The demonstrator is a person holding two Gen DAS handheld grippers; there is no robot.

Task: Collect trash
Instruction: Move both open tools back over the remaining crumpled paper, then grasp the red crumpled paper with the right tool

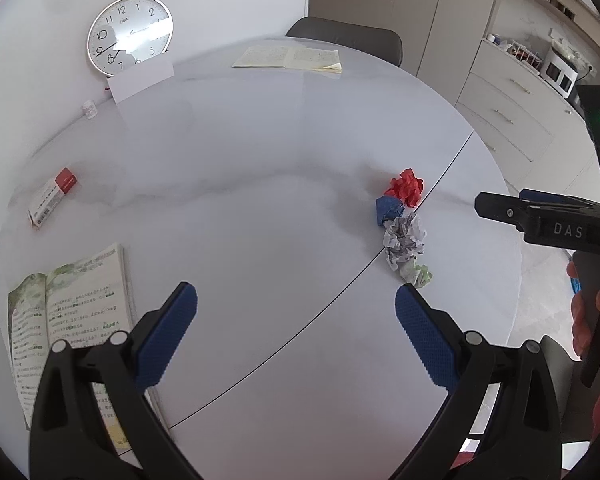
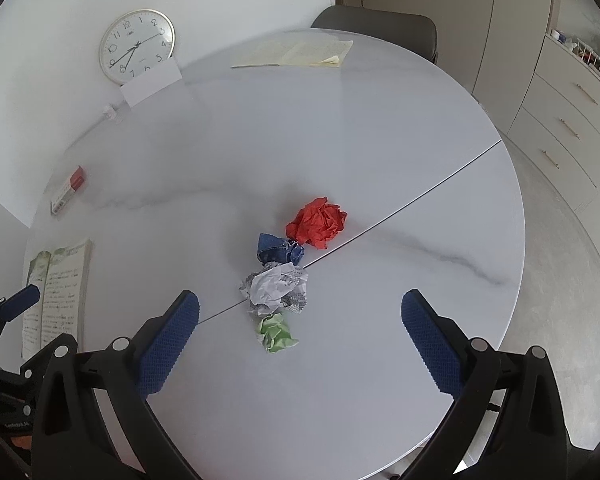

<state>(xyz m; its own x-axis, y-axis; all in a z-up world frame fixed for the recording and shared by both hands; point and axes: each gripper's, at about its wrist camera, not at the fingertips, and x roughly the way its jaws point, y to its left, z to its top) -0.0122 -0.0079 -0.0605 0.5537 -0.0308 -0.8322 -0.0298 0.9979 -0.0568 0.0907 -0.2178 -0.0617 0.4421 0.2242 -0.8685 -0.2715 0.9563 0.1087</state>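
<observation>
Right wrist view: the right gripper [image 2: 300, 312] is hovering wide open and empty above a round white table [image 2: 400, 160]. Just ahead, four crumpled paper balls are lying in a touching line: green [image 2: 276, 333], white [image 2: 278, 288], blue [image 2: 278, 249], then red [image 2: 318, 222]. The left gripper [image 1: 296, 308] is also hanging open and empty. Nothing is looking collected yet; no bin is showing.
</observation>
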